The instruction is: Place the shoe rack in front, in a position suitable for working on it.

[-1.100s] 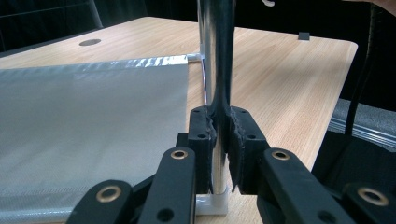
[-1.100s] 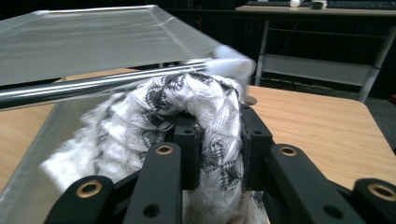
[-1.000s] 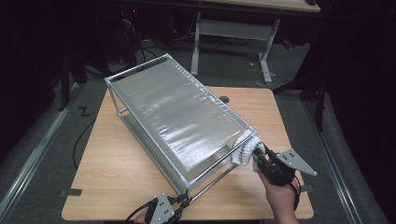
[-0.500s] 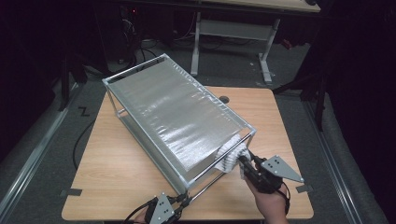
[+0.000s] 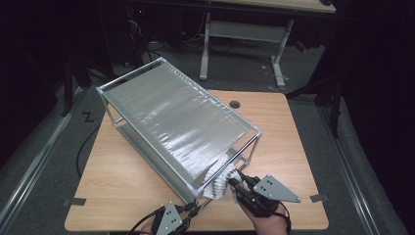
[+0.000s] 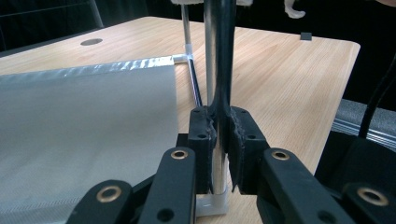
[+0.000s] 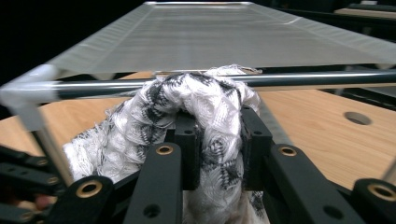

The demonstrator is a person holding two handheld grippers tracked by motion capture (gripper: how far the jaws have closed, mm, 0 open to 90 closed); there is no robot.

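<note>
A metal-frame rack [image 5: 176, 122] with grey fabric shelves lies at an angle on the wooden table [image 5: 279, 122]. My left gripper [image 5: 194, 208] is at the rack's near corner, shut on the upright chrome post [image 6: 219, 56]; its pads [image 6: 205, 135] press the post from both sides. My right gripper [image 5: 234, 185] is shut on a white and black knitted cloth [image 5: 218, 177], held at the rack's near end. In the right gripper view the cloth [image 7: 196, 102] bulges over the jaws, just under the top rail [image 7: 289, 80].
A grey fabric shelf [image 6: 84, 130] stretches left of the held post. The table has a round cable hole [image 5: 235, 104] behind the rack. Bare wood lies to the right of the rack. A desk frame [image 5: 244, 34] stands on the floor beyond.
My right gripper has carried the cloth left and nearer along the rack's near end, toward the corner post. The left gripper has stayed on the post.
</note>
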